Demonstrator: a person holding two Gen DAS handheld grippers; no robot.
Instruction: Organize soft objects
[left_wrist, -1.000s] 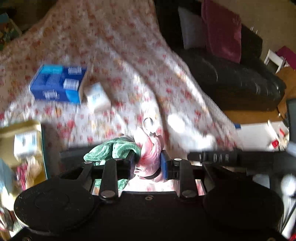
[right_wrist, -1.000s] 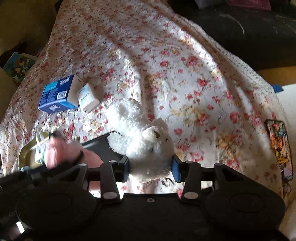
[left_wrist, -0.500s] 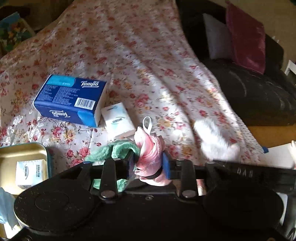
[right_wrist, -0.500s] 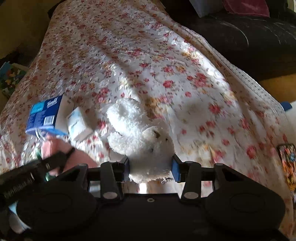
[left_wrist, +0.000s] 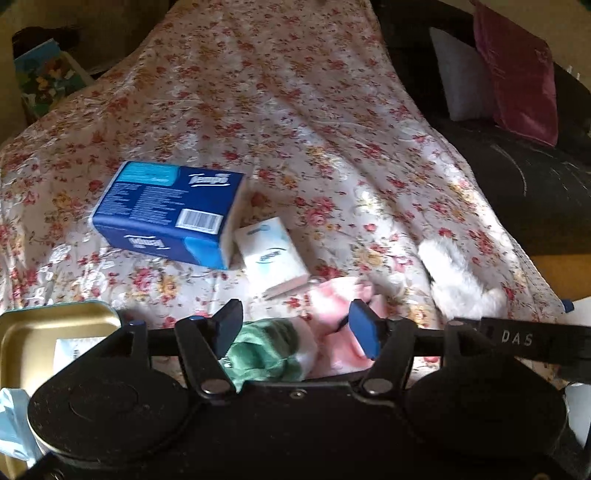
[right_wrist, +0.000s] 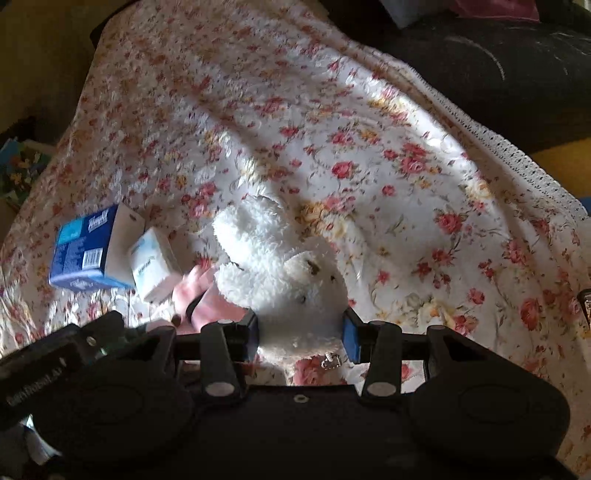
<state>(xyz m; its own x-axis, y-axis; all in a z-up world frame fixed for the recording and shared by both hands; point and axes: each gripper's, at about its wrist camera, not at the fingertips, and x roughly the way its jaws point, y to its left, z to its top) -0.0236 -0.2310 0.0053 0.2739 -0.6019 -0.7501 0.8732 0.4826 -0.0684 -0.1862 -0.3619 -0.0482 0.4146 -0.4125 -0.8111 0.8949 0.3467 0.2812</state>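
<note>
My left gripper (left_wrist: 297, 328) is open. A pink soft toy (left_wrist: 338, 310) and a green cloth (left_wrist: 266, 354) lie on the floral bedspread (left_wrist: 295, 110) between and below its jaws. My right gripper (right_wrist: 301, 332) is shut on a white plush bear (right_wrist: 280, 266), held just above the bedspread (right_wrist: 369, 147). The bear also shows at the right of the left wrist view (left_wrist: 458, 277). The pink toy shows left of the bear in the right wrist view (right_wrist: 207, 295).
A blue tissue box (left_wrist: 170, 212) and a small white tissue pack (left_wrist: 271, 256) lie on the bed. A gold tin (left_wrist: 48, 328) holding a white pack sits at the left. A black sofa (left_wrist: 517, 166) with cushions stands right of the bed.
My left gripper has opened and let go of the pink toy, which now lies on the bed by the green cloth. My right gripper has carried the bear closer to the tissue packs.
</note>
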